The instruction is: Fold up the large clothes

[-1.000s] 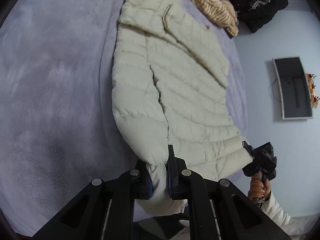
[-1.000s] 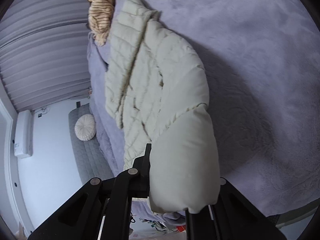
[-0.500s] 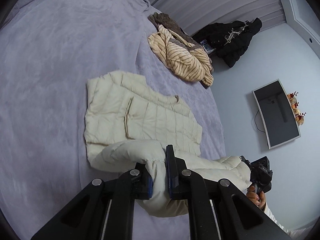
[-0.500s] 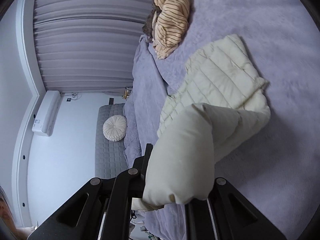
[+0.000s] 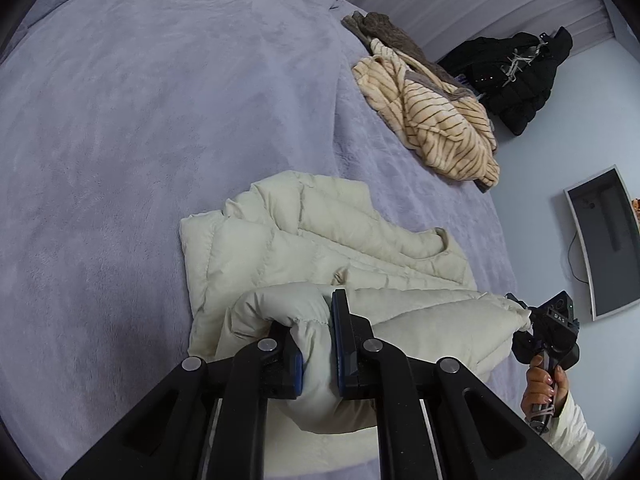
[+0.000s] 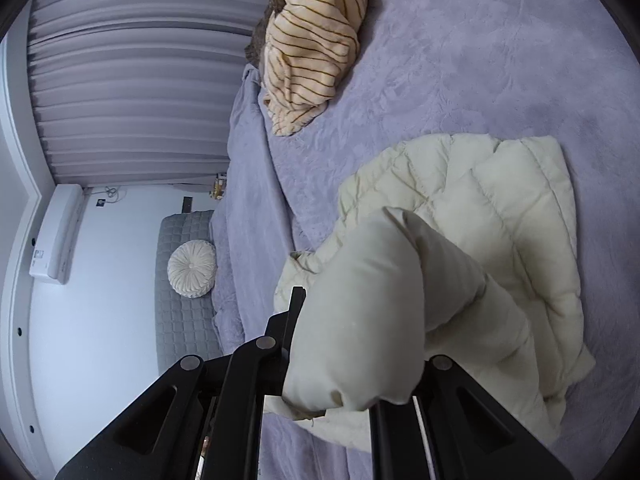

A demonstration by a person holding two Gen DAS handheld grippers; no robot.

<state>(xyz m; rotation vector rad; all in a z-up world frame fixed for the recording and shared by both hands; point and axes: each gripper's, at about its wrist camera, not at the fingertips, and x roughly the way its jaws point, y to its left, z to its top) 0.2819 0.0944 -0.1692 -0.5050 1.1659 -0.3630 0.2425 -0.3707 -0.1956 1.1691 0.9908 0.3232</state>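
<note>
While the lavender plush bedspread (image 5: 168,128) fills most of both views, the room shows round its edges: grey pleated curtains (image 6: 132,92) along the far wall, a pale wall with an air-conditioning unit (image 6: 56,236), and a grey quilted bench (image 6: 184,292) carrying a round cream cushion (image 6: 192,268). Off the bed's other side, a dark screen (image 5: 600,240) hangs on the wall, and a black coat (image 5: 516,76) is heaped beyond the bed's corner. Near that far edge of the bed lies a crumpled cream-and-brown striped garment (image 5: 436,128), with a brownish knit piece (image 5: 384,32) tucked behind it.

And here's the cream quilted puffer jacket (image 5: 320,248), lying on the bedspread close to the near edge, its lower portion lifted and doubled over toward the collar end. The left gripper (image 5: 318,354) is clamped on a puffy bunch of the jacket's hem, fabric bulging out between the two blue-lined pads. Over on the other side, the right gripper (image 5: 524,322) pinches the opposite corner of that same hem, a hand (image 5: 542,390) wrapped round its handle with a cream sleeve (image 5: 580,440) behind it. From the right wrist view, the folded fabric billows right over the fingers, hiding one of them entirely; the jaws sit nearly closed on the cloth. The raised fold hangs between the two grippers, above the flat quilted half of the jacket.
</note>
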